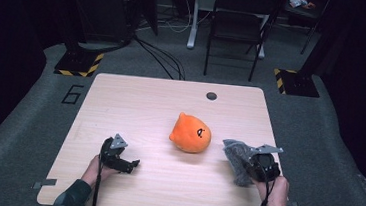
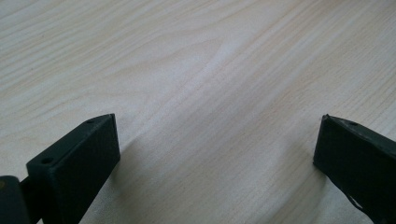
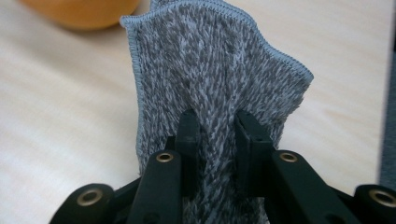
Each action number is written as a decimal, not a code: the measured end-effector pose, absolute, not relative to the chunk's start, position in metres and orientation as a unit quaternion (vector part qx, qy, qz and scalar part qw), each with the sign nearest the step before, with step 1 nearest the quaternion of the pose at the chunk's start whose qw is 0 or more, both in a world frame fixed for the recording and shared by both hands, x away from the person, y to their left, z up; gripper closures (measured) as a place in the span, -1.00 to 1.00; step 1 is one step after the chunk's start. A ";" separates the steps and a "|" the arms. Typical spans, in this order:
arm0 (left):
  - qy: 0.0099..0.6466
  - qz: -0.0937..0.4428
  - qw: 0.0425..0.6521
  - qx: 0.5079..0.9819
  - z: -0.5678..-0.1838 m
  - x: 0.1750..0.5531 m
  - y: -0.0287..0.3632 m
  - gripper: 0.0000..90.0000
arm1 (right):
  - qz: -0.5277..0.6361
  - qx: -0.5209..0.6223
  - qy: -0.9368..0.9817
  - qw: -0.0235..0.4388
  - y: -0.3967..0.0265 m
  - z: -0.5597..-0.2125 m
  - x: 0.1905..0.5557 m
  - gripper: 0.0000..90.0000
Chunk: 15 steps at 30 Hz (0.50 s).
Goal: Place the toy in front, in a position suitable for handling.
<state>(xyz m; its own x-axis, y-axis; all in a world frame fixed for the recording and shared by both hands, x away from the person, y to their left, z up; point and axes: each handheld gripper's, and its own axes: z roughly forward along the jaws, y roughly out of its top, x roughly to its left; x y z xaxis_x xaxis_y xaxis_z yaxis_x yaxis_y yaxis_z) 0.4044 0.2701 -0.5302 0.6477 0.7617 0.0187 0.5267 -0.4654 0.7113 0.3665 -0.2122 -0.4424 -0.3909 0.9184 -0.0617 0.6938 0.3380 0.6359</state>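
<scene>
Jaws: right gripper (image 3: 217,135) pinches fuzzy grey cloth (image 3: 215,70) | left gripper (image 2: 217,154) spread over woodgrain table (image 2: 210,70)

grey cloth (image 3: 210,84) foot hidden behind fingers (image 3: 189,135); orange plush (image 3: 79,11) — blurred, cropped

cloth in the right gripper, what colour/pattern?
The cloth is mottled grey and white, with a stitched grey hem. It shows best in the right gripper view.

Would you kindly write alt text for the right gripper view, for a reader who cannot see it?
The right gripper, its two black jaws closed, pinches a fold of a grey speckled cloth that stands up above a pale wooden table. Part of an orange plush toy sits blurred at the top left.
</scene>
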 end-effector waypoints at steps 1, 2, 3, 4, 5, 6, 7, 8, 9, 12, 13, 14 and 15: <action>0.385 0.171 0.347 0.838 -0.530 0.404 0.270 -1.00 | 0.269 0.513 0.784 0.223 -0.214 -0.441 0.371 0.62; 0.385 0.171 0.347 0.838 -0.530 0.404 0.270 -1.00 | 0.272 0.513 0.782 0.227 -0.217 -0.438 0.374 0.62; 0.385 0.171 0.347 0.838 -0.530 0.404 0.270 -1.00 | 0.273 0.520 0.775 0.232 -0.217 -0.437 0.376 0.62; 0.385 0.170 0.346 0.838 -0.530 0.404 0.270 -1.00 | 0.274 0.522 0.772 0.238 -0.219 -0.436 0.379 0.62; 0.385 0.170 0.346 0.839 -0.530 0.404 0.270 -1.00 | 0.272 0.525 0.768 0.247 -0.220 -0.436 0.383 0.61; 0.385 0.171 0.347 0.838 -0.530 0.404 0.270 -1.00 | 0.273 0.526 0.768 0.243 -0.221 -0.436 0.384 0.61; 0.387 0.171 0.348 0.837 -0.530 0.404 0.270 -1.00 | 0.273 0.528 0.766 0.244 -0.222 -0.437 0.386 0.61; 0.387 0.170 0.347 0.837 -0.530 0.404 0.270 -1.00 | 0.271 0.531 0.764 0.249 -0.223 -0.438 0.389 0.61; 0.387 0.170 0.347 0.837 -0.530 0.404 0.270 -1.00 | 0.267 0.531 0.764 0.249 -0.224 -0.439 0.392 0.60; 0.388 0.170 0.348 0.836 -0.530 0.405 0.270 -1.00 | 0.275 0.543 0.758 0.236 -0.229 -0.444 0.401 0.59; 0.388 0.171 0.347 0.837 -0.530 0.405 0.270 -1.00 | 0.274 0.548 0.754 0.237 -0.229 -0.446 0.404 0.59; 0.388 0.171 0.347 0.837 -0.530 0.405 0.270 -1.00 | 0.275 0.551 0.752 0.237 -0.231 -0.448 0.407 0.58; 0.388 0.170 0.348 0.836 -0.530 0.405 0.270 -1.00 | 0.276 0.555 0.750 0.230 -0.232 -0.449 0.409 0.57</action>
<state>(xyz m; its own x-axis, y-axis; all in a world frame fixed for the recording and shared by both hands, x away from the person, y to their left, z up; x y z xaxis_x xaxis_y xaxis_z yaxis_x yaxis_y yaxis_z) 0.4046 0.2697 -0.5304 0.6409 0.7675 0.0140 0.5313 -0.4567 0.7136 0.4090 -0.2319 -0.4494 -0.2781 0.9598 -0.0386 0.7052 0.2312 0.6703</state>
